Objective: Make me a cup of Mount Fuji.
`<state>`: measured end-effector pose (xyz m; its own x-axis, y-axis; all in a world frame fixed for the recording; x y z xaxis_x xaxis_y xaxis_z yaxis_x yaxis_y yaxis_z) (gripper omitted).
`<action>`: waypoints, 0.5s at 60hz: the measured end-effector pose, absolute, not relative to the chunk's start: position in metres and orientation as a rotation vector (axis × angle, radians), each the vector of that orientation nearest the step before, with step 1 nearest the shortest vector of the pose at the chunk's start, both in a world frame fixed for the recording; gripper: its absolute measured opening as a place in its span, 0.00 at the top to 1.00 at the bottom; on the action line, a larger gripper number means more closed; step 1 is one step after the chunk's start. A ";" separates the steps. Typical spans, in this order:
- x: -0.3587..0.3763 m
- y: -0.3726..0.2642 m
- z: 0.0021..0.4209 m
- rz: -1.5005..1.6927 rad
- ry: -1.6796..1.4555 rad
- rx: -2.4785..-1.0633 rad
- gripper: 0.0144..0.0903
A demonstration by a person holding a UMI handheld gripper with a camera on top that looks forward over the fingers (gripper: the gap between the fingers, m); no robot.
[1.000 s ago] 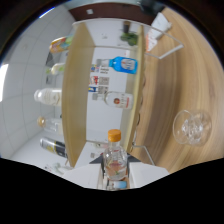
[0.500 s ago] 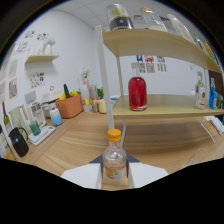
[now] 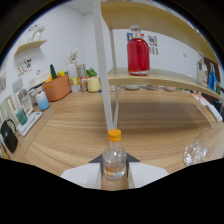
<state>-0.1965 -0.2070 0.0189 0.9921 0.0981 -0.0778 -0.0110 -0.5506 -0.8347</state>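
Note:
A small clear bottle (image 3: pixel 114 159) with an orange cap stands upright between my two white fingers, and my gripper (image 3: pixel 114 175) is shut on its lower body. It holds a little amber liquid at the bottom. The bottle hangs above a wooden counter (image 3: pixel 150 125). To the right of the fingers sits a clear faceted glass (image 3: pixel 195 151) on the counter. Beyond, a large bottle of red liquid (image 3: pixel 138 53) stands on a wooden shelf (image 3: pixel 160 77).
A white shelf post (image 3: pixel 106 75) rises just ahead of the held bottle. At the far left of the counter are an orange pot (image 3: pixel 56 87), a blue cup (image 3: pixel 42 100), a yellow container (image 3: pixel 93 85) and a dark bag (image 3: pixel 8 136). A blue bottle (image 3: pixel 213 75) stands at the shelf's right end.
The view has swung upright and moved closer to the counter and shelf; the red bottle now sits nearer the middle. The orange-capped bottle stays gripped between the fingers.

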 end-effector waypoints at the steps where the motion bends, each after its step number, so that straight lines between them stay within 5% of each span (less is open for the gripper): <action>1: -0.197 -0.207 0.019 0.138 -0.061 -2.150 0.72; 19: -0.199 -0.217 0.022 0.118 -0.089 -2.138 0.68; 27: -0.207 -0.227 0.031 0.162 -0.160 -2.128 0.46; 30: -0.211 -0.233 0.039 0.190 -0.188 -2.126 0.21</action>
